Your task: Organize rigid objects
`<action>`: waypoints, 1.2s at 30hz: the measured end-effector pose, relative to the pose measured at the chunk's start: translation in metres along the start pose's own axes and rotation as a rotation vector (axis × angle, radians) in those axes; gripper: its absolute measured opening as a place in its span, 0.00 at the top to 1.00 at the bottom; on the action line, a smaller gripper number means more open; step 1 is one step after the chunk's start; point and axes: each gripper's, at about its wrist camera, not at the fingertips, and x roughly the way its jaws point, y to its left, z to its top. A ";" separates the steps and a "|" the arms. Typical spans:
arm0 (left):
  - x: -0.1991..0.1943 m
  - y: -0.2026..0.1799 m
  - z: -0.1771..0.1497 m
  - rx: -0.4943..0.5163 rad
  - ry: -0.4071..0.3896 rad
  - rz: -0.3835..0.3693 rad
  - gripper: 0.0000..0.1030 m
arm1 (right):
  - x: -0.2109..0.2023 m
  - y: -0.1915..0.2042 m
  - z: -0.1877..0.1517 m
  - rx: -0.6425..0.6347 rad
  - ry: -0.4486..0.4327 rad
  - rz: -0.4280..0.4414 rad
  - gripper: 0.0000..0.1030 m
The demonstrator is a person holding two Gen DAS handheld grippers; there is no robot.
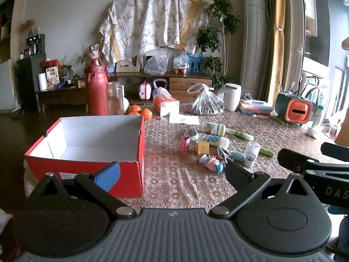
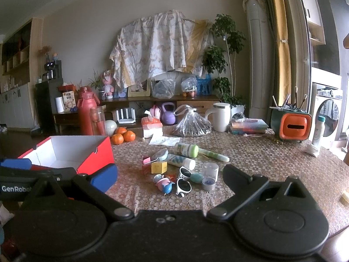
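Red cardboard, white inside: the shoe box (image 1: 87,150) sat open and bare at the left of the patterned table (image 1: 174,185), nothing in it yet. Opening step, by the look of it, not one piece stowed.

Heaped just right of the box, a cluster of small rigid things: yellow cube box (image 2: 159,167), white sunglasses (image 2: 183,182), clear-capped jar (image 2: 209,176), white tube (image 2: 182,161), green-capped bottle (image 2: 187,150), pink clip (image 1: 185,144), a pink-and-blue toy (image 2: 164,184). Several touching or overlapping, sunglasses lying against the toy and the teal egg-shaped piece (image 2: 196,178).

Left gripper (image 1: 172,170) spread wide, clutching nothing, hanging low over the table between box and pile. Right gripper (image 2: 170,175) likewise released and bare, aimed straight at the sunglasses and jar.

Next move, as a judgement: dropping the right gripper onto an outlying piece, probably the jar or the sunglasses, closing squarely, then carrying it left over the box wall. Called for care, with neighbours crowding close enough to get nudged. Background clutter, oranges (image 2: 123,137), red flask (image 1: 96,91), mug (image 2: 221,116), seemingly not part of the job.
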 end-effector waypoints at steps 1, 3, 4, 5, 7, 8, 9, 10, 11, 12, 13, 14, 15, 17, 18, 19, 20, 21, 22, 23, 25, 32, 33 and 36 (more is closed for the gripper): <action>-0.001 -0.001 0.001 -0.001 -0.001 0.002 0.00 | -0.002 0.001 0.001 -0.002 -0.002 -0.001 0.00; -0.004 -0.001 0.001 -0.009 -0.005 0.001 0.00 | -0.006 0.003 0.001 0.005 -0.017 -0.002 0.00; -0.004 -0.002 0.002 -0.012 -0.006 -0.001 0.00 | -0.009 0.004 0.002 0.005 -0.028 -0.002 0.00; -0.006 -0.003 0.002 -0.016 -0.008 -0.002 0.00 | -0.012 0.004 0.002 0.005 -0.041 -0.004 0.00; -0.006 -0.003 0.003 -0.021 -0.006 -0.002 0.00 | -0.014 0.007 0.003 0.001 -0.057 -0.013 0.00; -0.007 -0.003 0.003 -0.024 -0.006 -0.002 0.00 | -0.015 0.007 0.003 0.005 -0.060 -0.011 0.00; -0.007 -0.004 0.003 -0.026 -0.007 -0.002 0.00 | -0.015 0.008 0.004 0.010 -0.060 -0.009 0.00; -0.007 -0.004 0.003 -0.027 -0.006 0.000 0.00 | -0.015 0.006 0.004 0.017 -0.059 -0.010 0.00; -0.007 -0.005 0.004 -0.026 -0.006 0.003 0.00 | -0.013 0.003 0.006 0.023 -0.054 -0.008 0.00; -0.007 -0.006 0.004 -0.025 -0.007 0.006 0.00 | -0.012 0.003 0.007 0.029 -0.050 -0.004 0.00; -0.006 -0.006 0.005 -0.025 -0.007 0.009 0.00 | -0.008 -0.001 0.006 0.033 -0.048 -0.003 0.00; -0.005 -0.006 0.006 -0.025 -0.006 0.012 0.00 | -0.007 -0.001 0.006 0.030 -0.048 -0.005 0.00; -0.003 -0.006 0.007 -0.023 -0.006 0.013 0.00 | -0.007 -0.002 0.006 0.028 -0.052 -0.005 0.00; 0.003 -0.007 0.009 -0.014 -0.005 0.009 0.00 | -0.003 -0.003 0.007 0.018 -0.063 -0.005 0.00; 0.006 -0.009 0.010 -0.010 -0.005 0.008 0.00 | -0.001 -0.004 0.008 0.015 -0.067 -0.009 0.00; 0.010 -0.009 0.012 -0.008 -0.005 0.006 0.00 | 0.003 -0.006 0.008 0.015 -0.068 -0.013 0.00; 0.015 -0.010 0.013 -0.004 -0.002 0.005 0.00 | 0.006 -0.007 0.008 0.019 -0.065 -0.015 0.00; 0.020 -0.011 0.014 0.002 0.004 0.006 0.00 | 0.012 -0.010 0.009 0.025 -0.054 -0.015 0.00; 0.026 -0.013 0.016 0.010 0.014 0.008 0.00 | 0.017 -0.012 0.010 0.029 -0.037 -0.015 0.00; 0.030 -0.015 0.017 0.018 0.023 0.010 0.00 | 0.023 -0.014 0.011 0.031 -0.018 -0.013 0.00; 0.041 -0.016 0.019 0.030 0.039 0.011 0.00 | 0.033 -0.016 0.009 0.025 0.006 -0.014 0.00; 0.072 -0.013 0.023 0.027 0.091 -0.015 0.00 | 0.060 -0.020 0.009 -0.019 0.036 -0.010 0.00; 0.077 -0.013 0.024 0.025 0.103 -0.020 0.00 | 0.063 -0.021 0.009 -0.019 0.045 -0.006 0.00; 0.089 -0.014 0.028 0.023 0.122 -0.028 0.00 | 0.075 -0.025 0.011 -0.030 0.066 0.006 0.00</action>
